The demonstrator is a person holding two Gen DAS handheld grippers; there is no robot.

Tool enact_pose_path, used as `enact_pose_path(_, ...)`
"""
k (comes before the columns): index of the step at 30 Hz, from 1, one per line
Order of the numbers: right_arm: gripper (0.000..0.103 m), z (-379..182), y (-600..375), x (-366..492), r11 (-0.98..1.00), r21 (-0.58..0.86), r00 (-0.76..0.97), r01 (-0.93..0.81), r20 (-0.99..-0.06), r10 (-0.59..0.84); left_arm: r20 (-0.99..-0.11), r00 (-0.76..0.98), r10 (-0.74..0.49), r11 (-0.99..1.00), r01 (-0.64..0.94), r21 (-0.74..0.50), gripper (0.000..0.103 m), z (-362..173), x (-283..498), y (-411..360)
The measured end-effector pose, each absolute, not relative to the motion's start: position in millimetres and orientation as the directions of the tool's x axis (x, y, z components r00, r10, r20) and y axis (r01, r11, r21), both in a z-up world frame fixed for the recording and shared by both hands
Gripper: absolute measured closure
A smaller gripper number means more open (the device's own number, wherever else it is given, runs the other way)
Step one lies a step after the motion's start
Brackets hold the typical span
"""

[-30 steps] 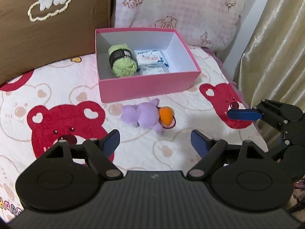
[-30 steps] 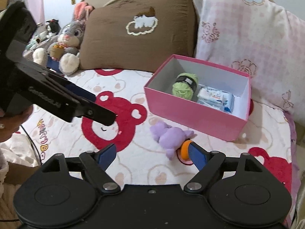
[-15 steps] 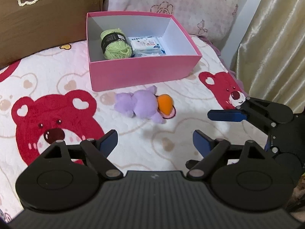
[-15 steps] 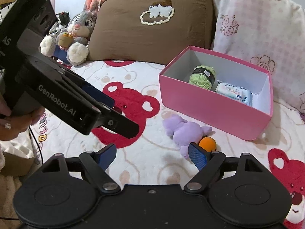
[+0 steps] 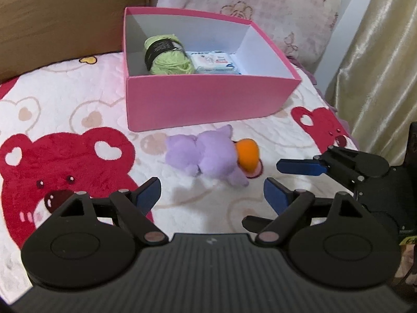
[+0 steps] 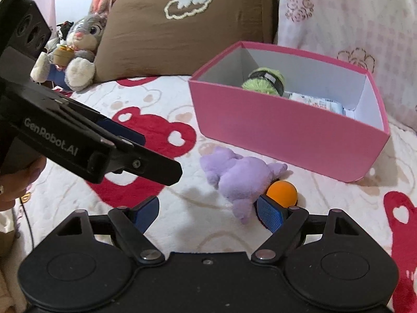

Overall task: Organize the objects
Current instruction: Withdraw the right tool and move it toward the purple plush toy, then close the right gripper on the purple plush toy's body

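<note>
Left wrist view: left gripper [image 5: 212, 190] jaws spread, empty. Purple plush toy [image 5: 206, 154] on bedspread [image 5: 52, 109], just near of pink box [image 5: 203, 101], orange ball [image 5: 247, 154] touching its right. Right gripper [image 6: 208, 210] spread, empty.
</note>
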State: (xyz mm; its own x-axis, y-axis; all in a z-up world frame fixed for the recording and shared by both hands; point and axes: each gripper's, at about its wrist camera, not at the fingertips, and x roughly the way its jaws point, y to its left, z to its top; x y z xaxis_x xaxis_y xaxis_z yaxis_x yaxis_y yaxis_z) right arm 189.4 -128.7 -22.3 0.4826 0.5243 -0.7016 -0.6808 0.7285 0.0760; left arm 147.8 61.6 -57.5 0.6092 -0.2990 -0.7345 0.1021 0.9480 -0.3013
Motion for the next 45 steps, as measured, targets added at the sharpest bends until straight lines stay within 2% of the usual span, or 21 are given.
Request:
enact_pose_path(5,0.019,-47,-122,206,0.745,0.084,0.471,-0.662,-0.726,0.501,-0.716,0.632,-0.298,0.94,0.065,-0.335,0.018,-84,163,68)
enact_pose_path(13,0.031,-80,-118,223,0.784,0.111,0.471,-0.611,-0.744,0.473,-0.667,0.684,-0.295,0.927,0.037,-0.373,0.021,-124,181,73)
enact_pose_path(16,0.035,-86,-115,228,0.8,0.112,0.488,-0.59,-0.739,0.464,-0.649,0.691,-0.317,0.912,0.035,-0.409,0.029,-134,186,76)
enact_pose_path(18,0.042,-89,-115,232,0.813,0.121,0.498,-0.57,-0.736,0.459,-0.639,0.697,-0.324,0.903,0.027,-0.428,0.034,-140,190,77)
enact_pose_path(19,0.044,-90,-116,234,0.818,0.126,0.503,-0.561,-0.733,0.458,-0.632,0.699,-0.334,0.897,0.029,-0.442,0.041,-143,192,77)
enact_pose_path(24,0.067,-93,-113,239,0.832,0.108,0.525,-0.545,-0.73,0.438,-0.62,0.698,-0.359,0.874,0.018,-0.486,0.05,-154,195,76)
enact_pose_path(29,0.072,-93,-111,238,0.827,0.1,0.521,-0.553,-0.733,0.437,-0.624,0.689,-0.368,0.861,-0.001,-0.509,0.074,-154,194,79)
enact_pose_path(31,0.076,-90,-109,234,0.819,0.08,0.521,-0.569,-0.735,0.434,-0.645,0.678,-0.353,0.874,-0.007,-0.487,0.078,-153,193,79)
enact_pose_path(32,0.082,-90,-109,232,0.814,0.07,0.521,-0.576,-0.736,0.432,-0.653,0.672,-0.35,0.876,-0.012,-0.482,0.08,-152,191,80)
enact_pose_path(36,0.083,-86,-109,225,0.793,0.051,0.514,-0.607,-0.737,0.44,-0.669,0.642,-0.375,0.864,-0.021,-0.504,0.084,-153,184,83)
enact_pose_path(40,0.084,-80,-111,215,0.764,0.071,0.484,-0.641,-0.736,0.474,-0.719,0.578,-0.386,0.859,-0.06,-0.509,0.084,-153,174,85)
enact_pose_path(45,0.085,-75,-116,201,0.748,0.087,0.443,-0.658,-0.759,0.478,-0.741,0.546,-0.391,0.856,-0.08,-0.511,0.084,-148,158,83)
